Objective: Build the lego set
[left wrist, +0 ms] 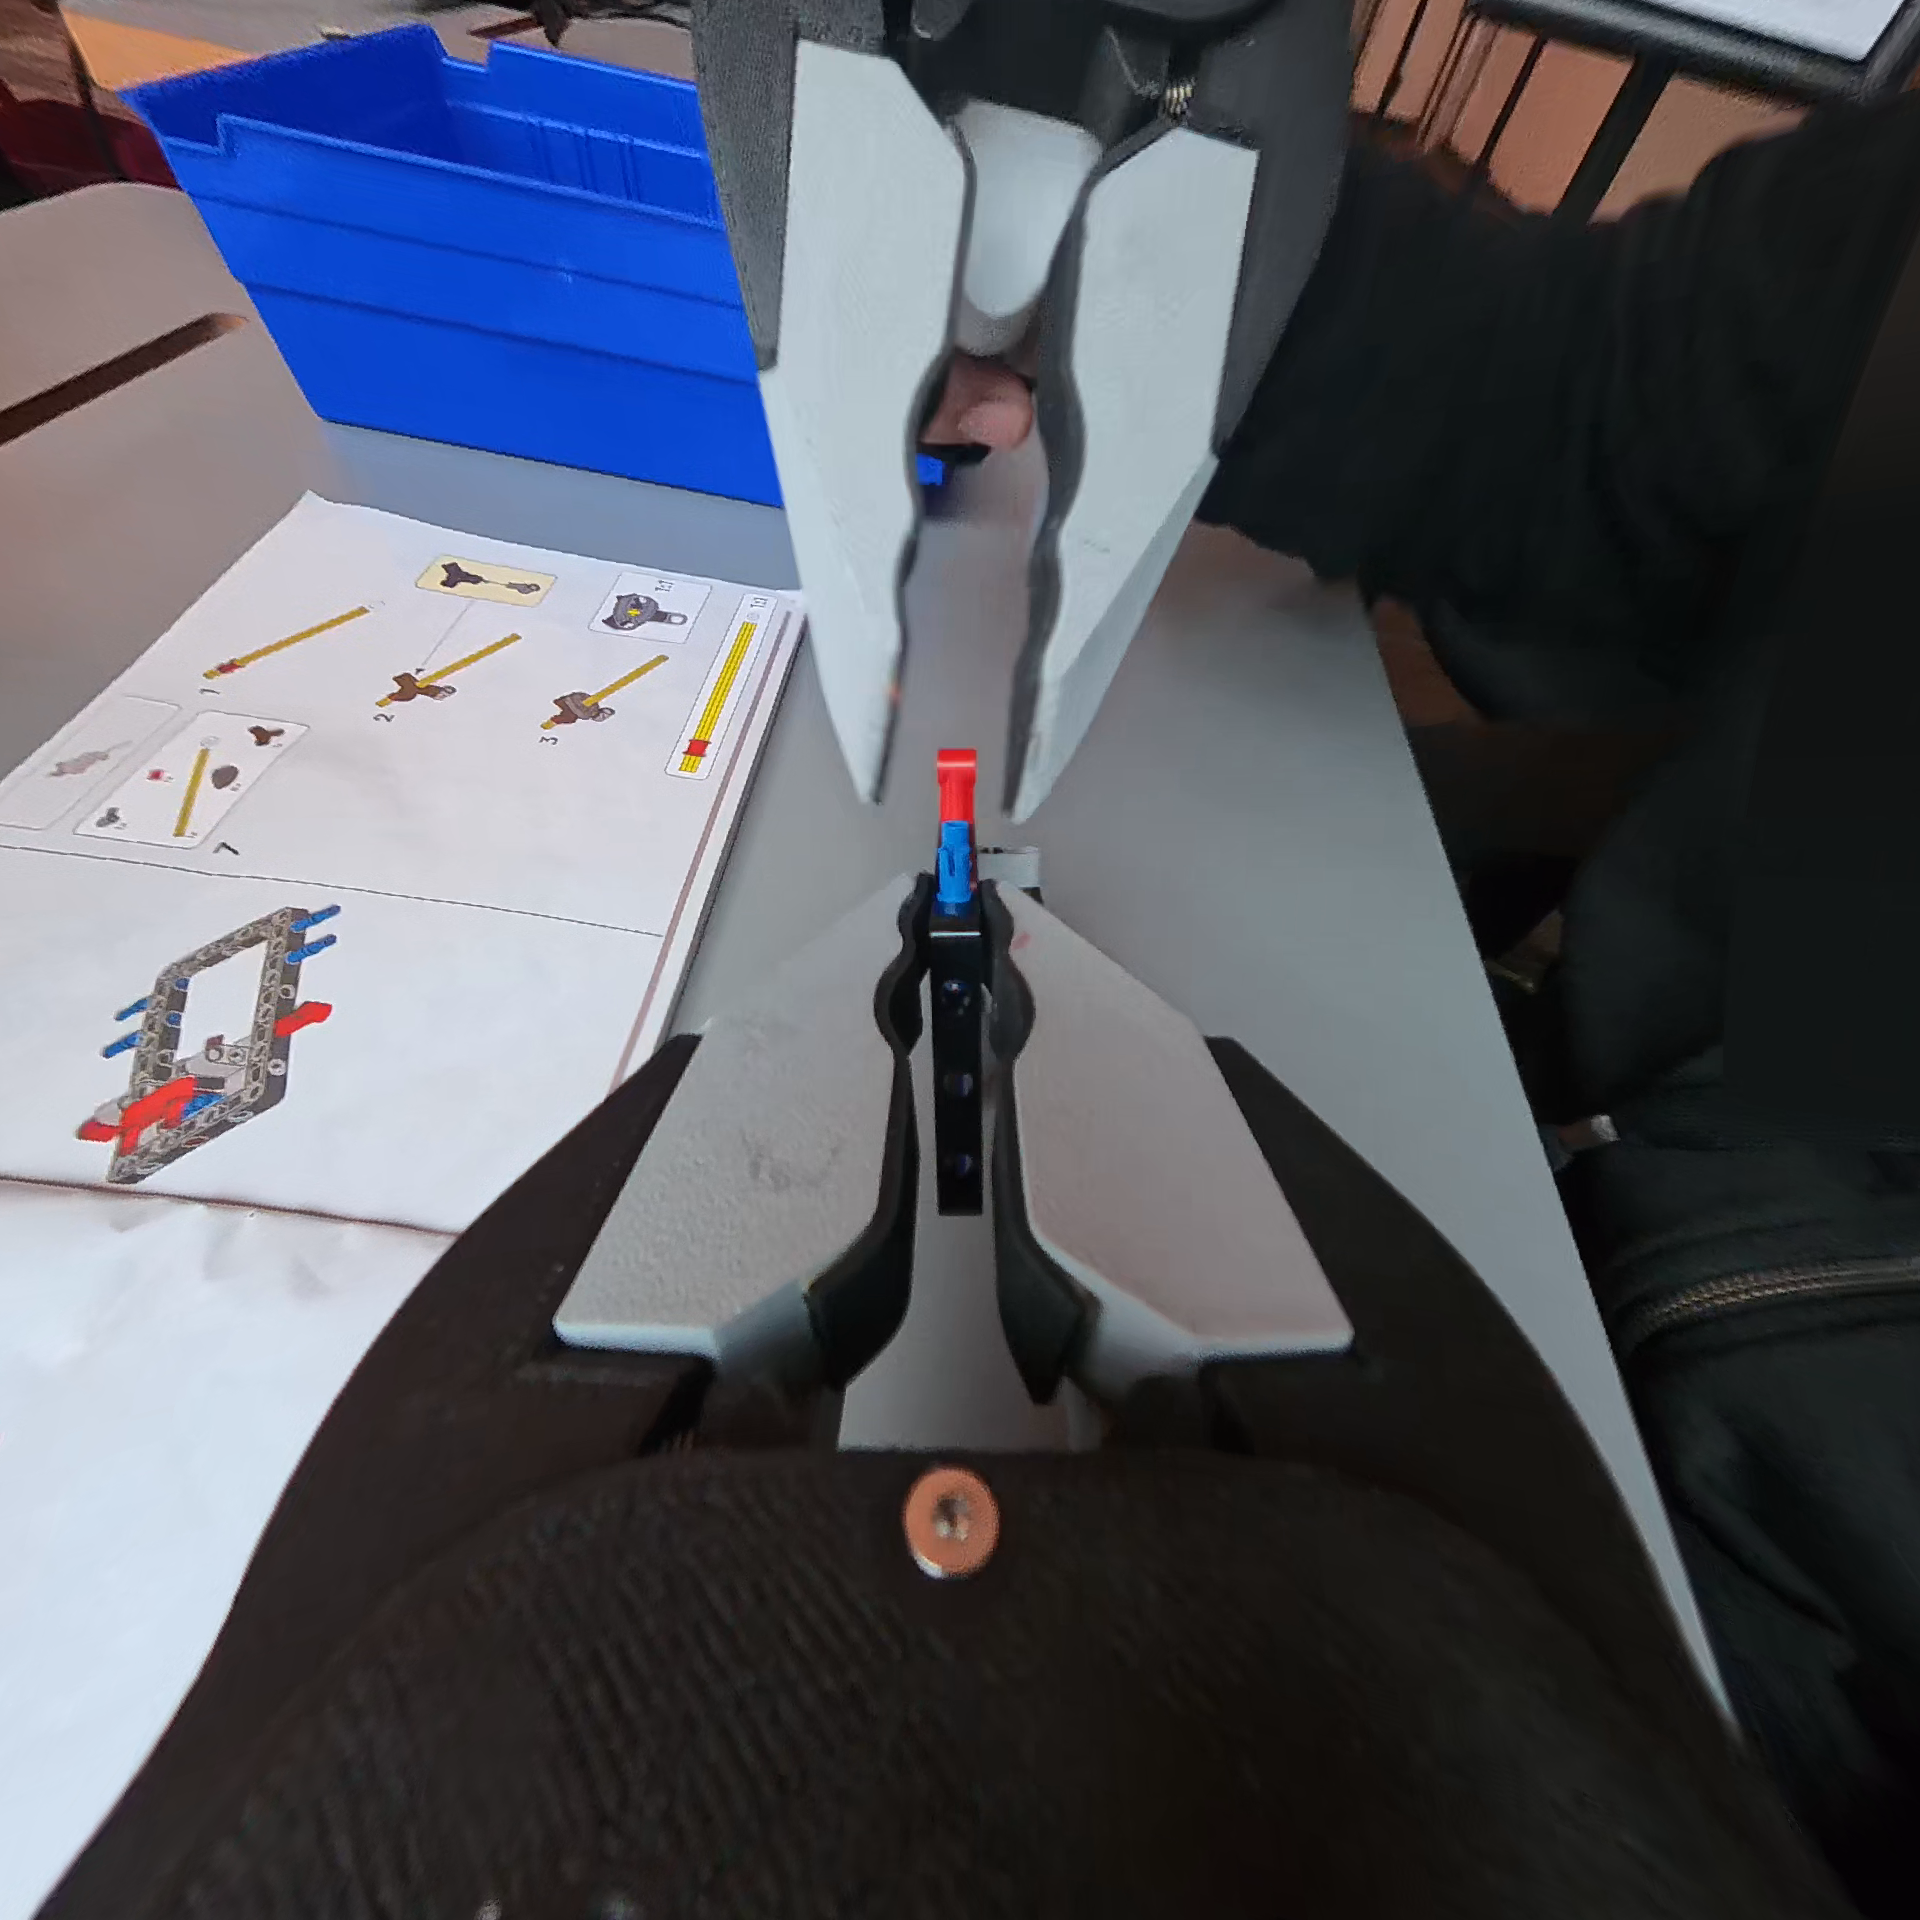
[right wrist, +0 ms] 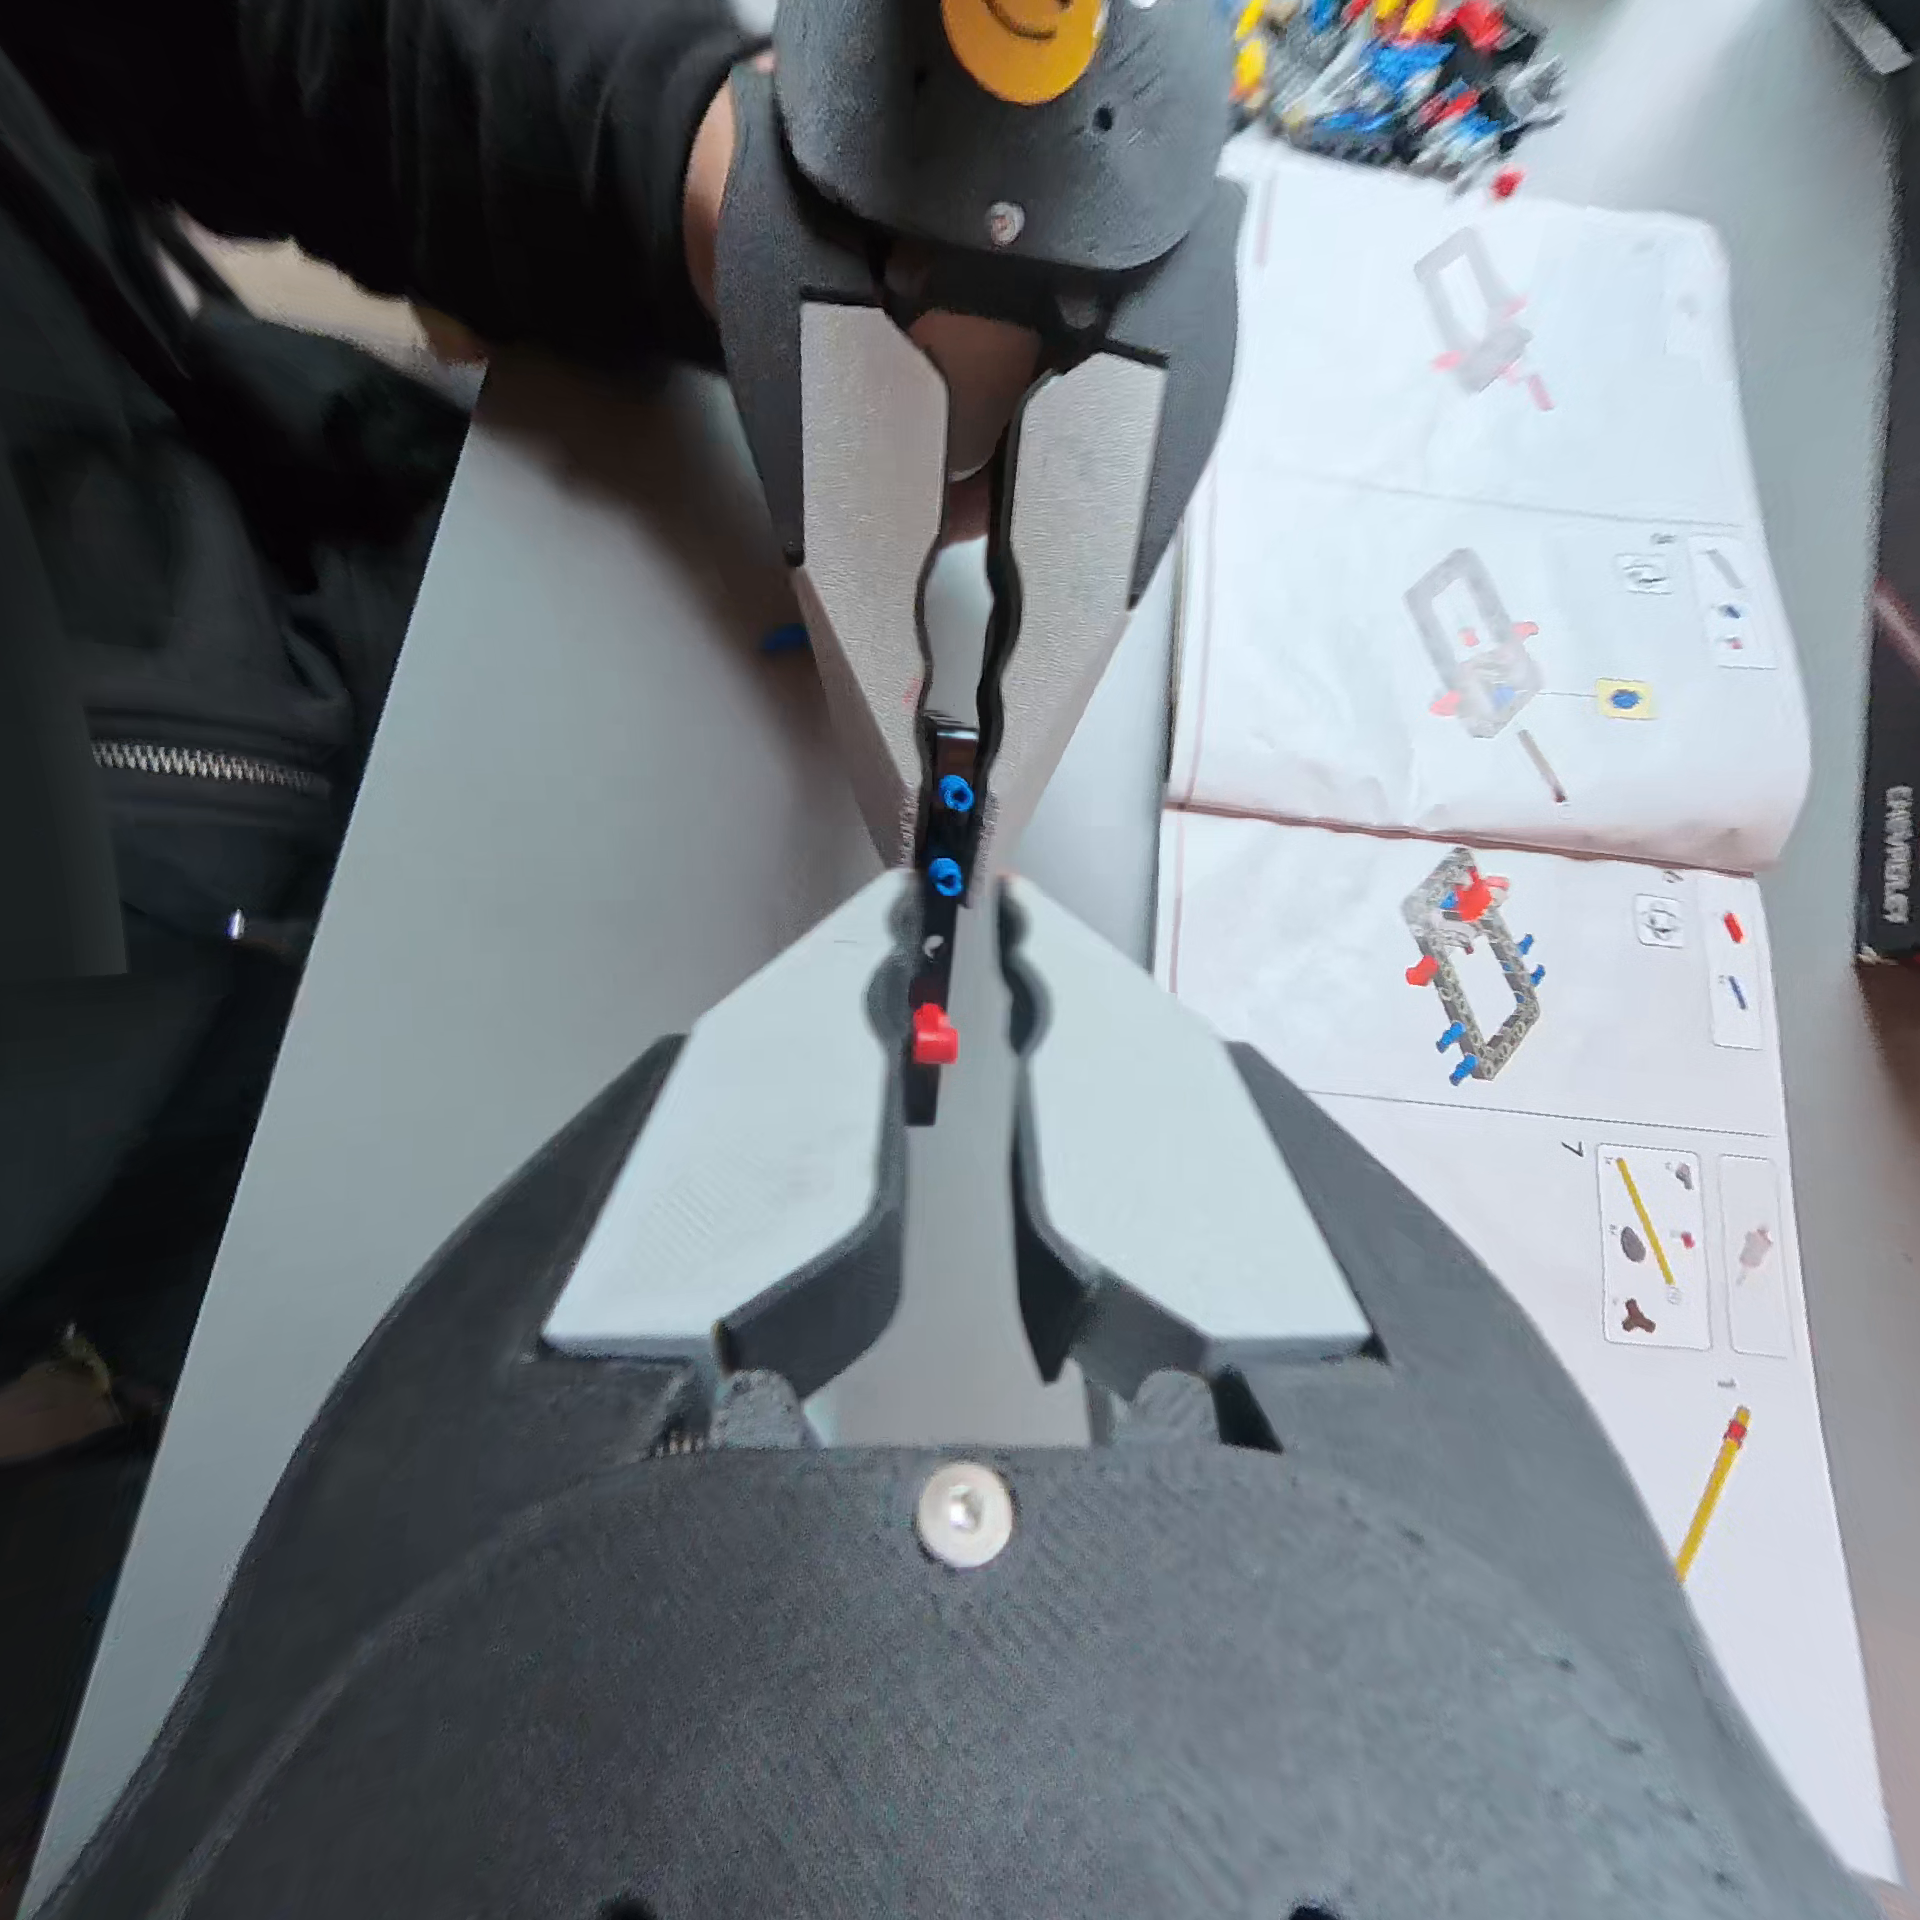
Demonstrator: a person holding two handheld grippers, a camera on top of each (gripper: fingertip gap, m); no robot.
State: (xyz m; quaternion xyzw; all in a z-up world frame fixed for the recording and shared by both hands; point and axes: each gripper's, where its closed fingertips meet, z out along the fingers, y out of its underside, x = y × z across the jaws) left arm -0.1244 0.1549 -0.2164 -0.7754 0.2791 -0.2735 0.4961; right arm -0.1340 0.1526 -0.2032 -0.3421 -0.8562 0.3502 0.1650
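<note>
Left wrist view, left to right. The open instruction booklet [left wrist: 343,883] lies flat on the grey table [left wrist: 1195,935] at the left of the frame, with the blue plastic bin [left wrist: 468,260] behind it at upper left. At centre, your left gripper [left wrist: 954,904] is clenched on the black lego beam [left wrist: 958,1049], which runs along the gap between its fingers. A blue pin [left wrist: 953,868] and a red pin [left wrist: 955,781] stick out beyond the fingertips. Your right gripper [left wrist: 943,805] comes down from the top centre, its tips spread either side of the red pin without touching it. Your dark sleeve [left wrist: 1507,364] fills the upper right.

Right wrist view, left to right. Dark clothing with a zip [right wrist: 208,769] at the left edge. At centre, the beam [right wrist: 935,935] extends from the opposite gripper into the released right gripper [right wrist: 951,899], lying against its left finger; the right finger stands clear. The booklet [right wrist: 1507,727] sits at right, and a blurred pile of loose lego pieces [right wrist: 1392,73] at upper right.
</note>
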